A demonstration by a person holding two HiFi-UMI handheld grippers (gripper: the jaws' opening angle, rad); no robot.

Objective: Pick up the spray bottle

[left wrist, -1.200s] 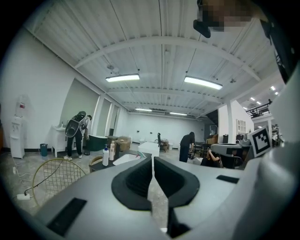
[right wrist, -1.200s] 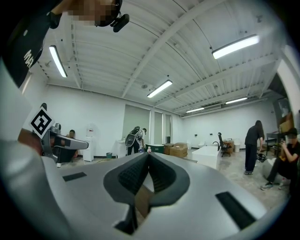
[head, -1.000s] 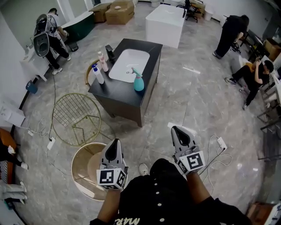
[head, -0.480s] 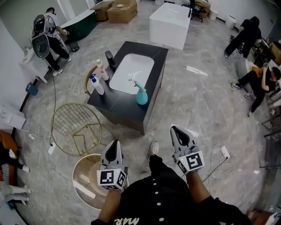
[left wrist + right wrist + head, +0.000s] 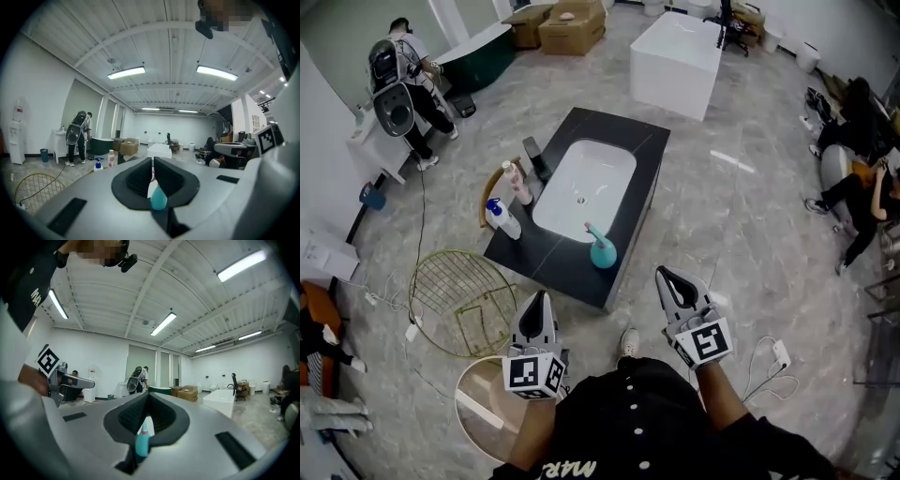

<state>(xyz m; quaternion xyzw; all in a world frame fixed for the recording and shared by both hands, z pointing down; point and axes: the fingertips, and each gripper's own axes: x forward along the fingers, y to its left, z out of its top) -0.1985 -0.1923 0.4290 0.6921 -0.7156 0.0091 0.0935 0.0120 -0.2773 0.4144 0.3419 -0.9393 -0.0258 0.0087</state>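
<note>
The teal spray bottle (image 5: 602, 251) stands upright on the black counter (image 5: 643, 178), at the near rim of the white sink (image 5: 585, 187). Both grippers are held out over the floor short of the counter's near corner, apart from the bottle. My left gripper (image 5: 536, 302) is shut and empty; in the left gripper view its tips (image 5: 153, 160) meet, with the bottle (image 5: 158, 198) showing far beyond them. My right gripper (image 5: 664, 277) is also shut on nothing, and in its own view the jaws (image 5: 148, 393) frame the distant bottle (image 5: 143, 439).
A blue-capped white spray bottle (image 5: 500, 217), a pink bottle (image 5: 519, 184) and a black faucet (image 5: 534, 157) stand on the counter's left side. A gold wire basket (image 5: 455, 298) and a round wooden stool (image 5: 483, 412) are at the left. Cables (image 5: 773, 352) lie at the right. People stand at the room's edges.
Both grippers have travelled forward with the person towards the counter, which now sits closer and lower in the head view. Both jaws stayed shut.
</note>
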